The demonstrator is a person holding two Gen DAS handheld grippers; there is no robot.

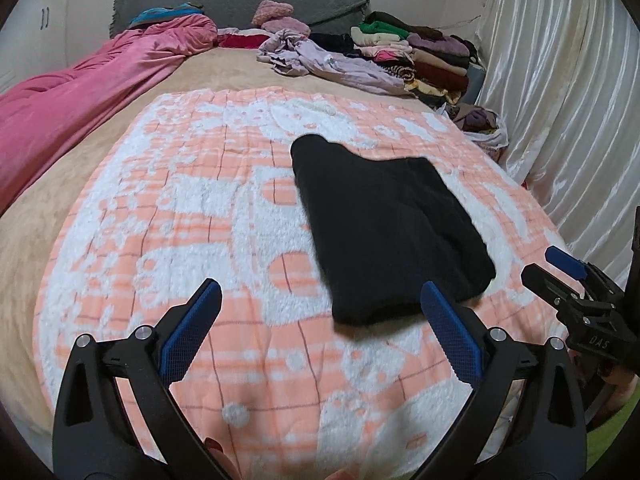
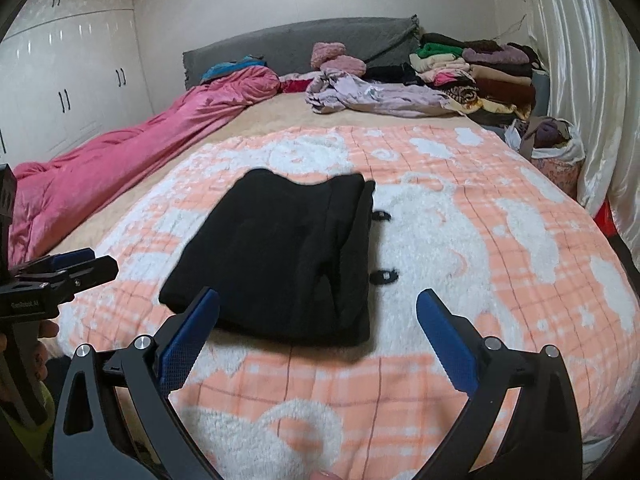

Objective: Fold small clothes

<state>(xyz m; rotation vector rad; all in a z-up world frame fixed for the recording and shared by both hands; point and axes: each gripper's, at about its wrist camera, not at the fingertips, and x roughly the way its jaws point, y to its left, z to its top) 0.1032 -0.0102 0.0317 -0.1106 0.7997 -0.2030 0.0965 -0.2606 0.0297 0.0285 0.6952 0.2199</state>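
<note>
Folded black fleece garment (image 1: 388, 232) flat on peach-and-white fuzzy blanket (image 1: 180, 208), left hand-held gripper (image 1: 320, 328) and right hand-held gripper (image 2: 318, 332) both wide open, nothing held, garment's two small black clips (image 2: 382, 216) barely readable

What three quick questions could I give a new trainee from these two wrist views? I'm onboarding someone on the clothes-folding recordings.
1. True or false: the black garment lies folded on the peach-and-white blanket.
2. The left gripper and right gripper are: A) both open and empty, B) both clamped on cloth.
3. What lies along the bed's left edge?

Key: 1 true. 2 A. 3 the pink quilt.
</note>
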